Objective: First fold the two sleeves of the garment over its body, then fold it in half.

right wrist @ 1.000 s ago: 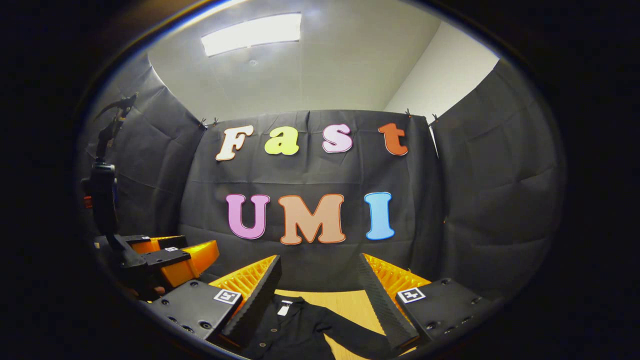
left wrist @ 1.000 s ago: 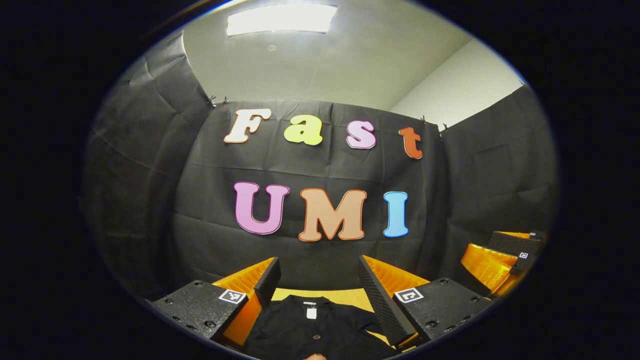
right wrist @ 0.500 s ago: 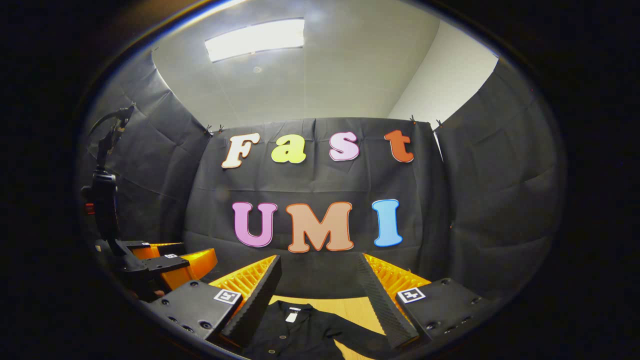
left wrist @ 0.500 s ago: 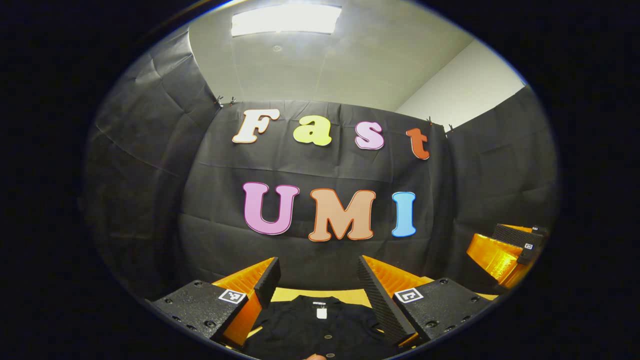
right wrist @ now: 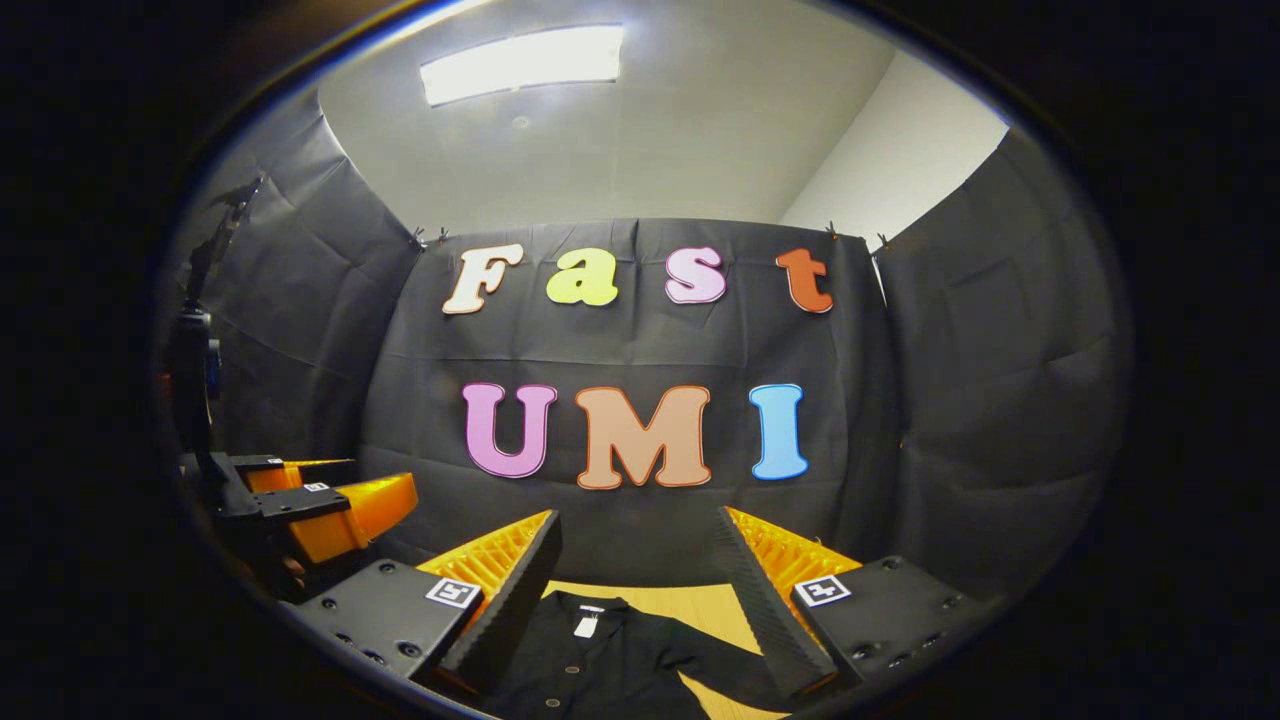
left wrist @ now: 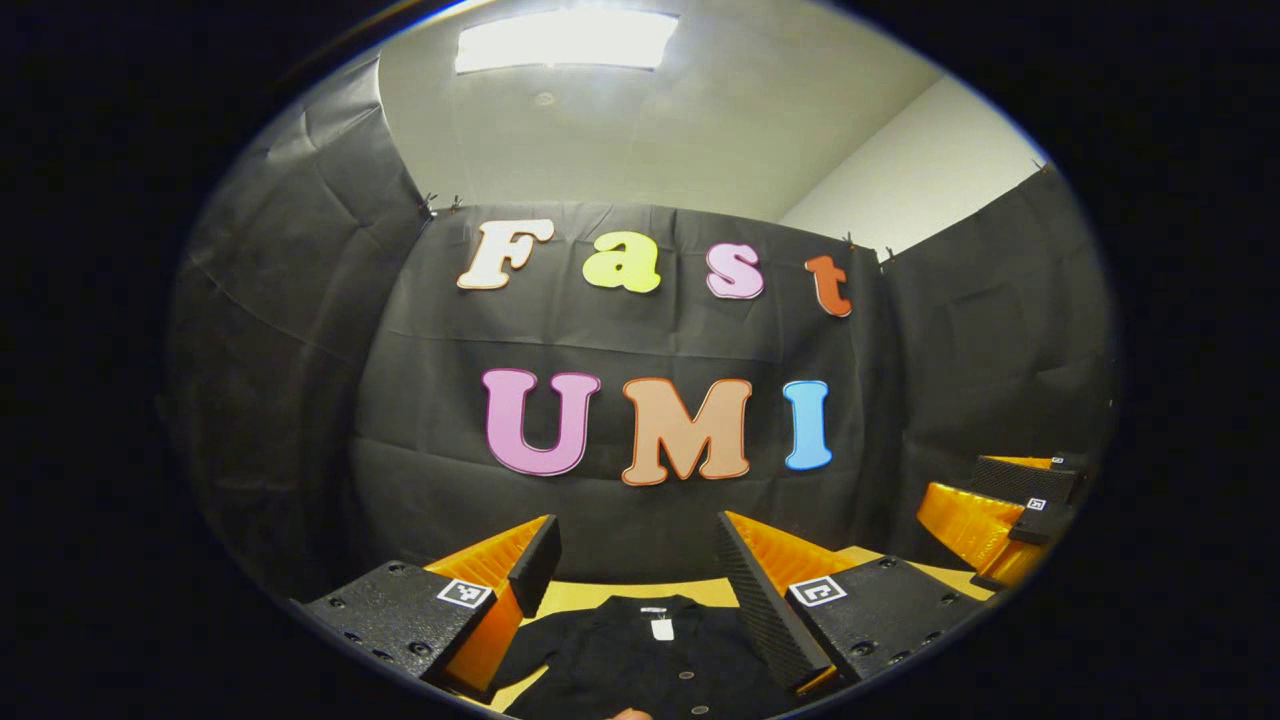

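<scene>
A black buttoned garment [left wrist: 640, 660] lies flat on the wooden table [left wrist: 580, 598], its collar and white neck label facing away from me. My left gripper [left wrist: 635, 530] hovers above it, open, nothing between its fingers. In the right gripper view the same garment [right wrist: 590, 660] lies below, one sleeve [right wrist: 725, 668] stretching out to the right. My right gripper [right wrist: 636, 525] also hangs open and empty over it. Each gripper shows in the other's view: the right gripper [left wrist: 990, 500] at the far right, the left gripper [right wrist: 320, 500] at the far left.
Black cloth walls close the booth on three sides behind the table [right wrist: 700, 605]. A dark stand with a cable [right wrist: 195, 350] rises at the left edge of the right gripper view. A ceiling light glows overhead.
Both views have shifted slightly as the hands drift; the garment's collar sits a little further right in the left gripper view. Both grippers have stayed open and empty.
</scene>
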Demonstrator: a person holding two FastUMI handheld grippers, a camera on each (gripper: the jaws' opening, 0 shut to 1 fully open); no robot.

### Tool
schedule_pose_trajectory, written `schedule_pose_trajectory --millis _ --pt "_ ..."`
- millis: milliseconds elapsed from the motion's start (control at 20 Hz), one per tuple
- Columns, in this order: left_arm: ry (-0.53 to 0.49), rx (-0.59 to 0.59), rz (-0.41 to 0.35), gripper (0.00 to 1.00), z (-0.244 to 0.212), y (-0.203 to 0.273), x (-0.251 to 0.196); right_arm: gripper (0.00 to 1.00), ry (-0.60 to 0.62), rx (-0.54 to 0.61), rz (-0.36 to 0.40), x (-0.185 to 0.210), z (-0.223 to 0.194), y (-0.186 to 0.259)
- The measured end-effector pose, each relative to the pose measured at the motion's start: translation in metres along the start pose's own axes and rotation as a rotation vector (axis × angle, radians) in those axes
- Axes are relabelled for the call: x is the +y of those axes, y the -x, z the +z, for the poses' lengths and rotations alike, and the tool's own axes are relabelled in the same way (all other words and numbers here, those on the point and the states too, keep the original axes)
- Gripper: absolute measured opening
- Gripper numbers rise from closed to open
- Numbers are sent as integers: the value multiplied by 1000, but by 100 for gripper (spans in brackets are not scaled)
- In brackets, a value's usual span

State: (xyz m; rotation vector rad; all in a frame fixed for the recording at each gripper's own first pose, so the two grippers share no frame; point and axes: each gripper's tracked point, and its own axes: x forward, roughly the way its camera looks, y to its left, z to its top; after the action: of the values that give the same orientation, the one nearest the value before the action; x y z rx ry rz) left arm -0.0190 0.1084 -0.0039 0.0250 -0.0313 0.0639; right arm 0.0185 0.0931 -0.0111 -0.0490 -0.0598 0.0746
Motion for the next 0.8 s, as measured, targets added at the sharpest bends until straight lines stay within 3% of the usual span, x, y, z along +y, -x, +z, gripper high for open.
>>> schedule_pose_trajectory --millis 300,800 --pt "-18 -8 34 92 6 -2 -1 99 1 26 34 -10 -7 -17" --pt "-30 10 82 92 -2 -7 -18 99 71 158 -56 -106 -57 -45"
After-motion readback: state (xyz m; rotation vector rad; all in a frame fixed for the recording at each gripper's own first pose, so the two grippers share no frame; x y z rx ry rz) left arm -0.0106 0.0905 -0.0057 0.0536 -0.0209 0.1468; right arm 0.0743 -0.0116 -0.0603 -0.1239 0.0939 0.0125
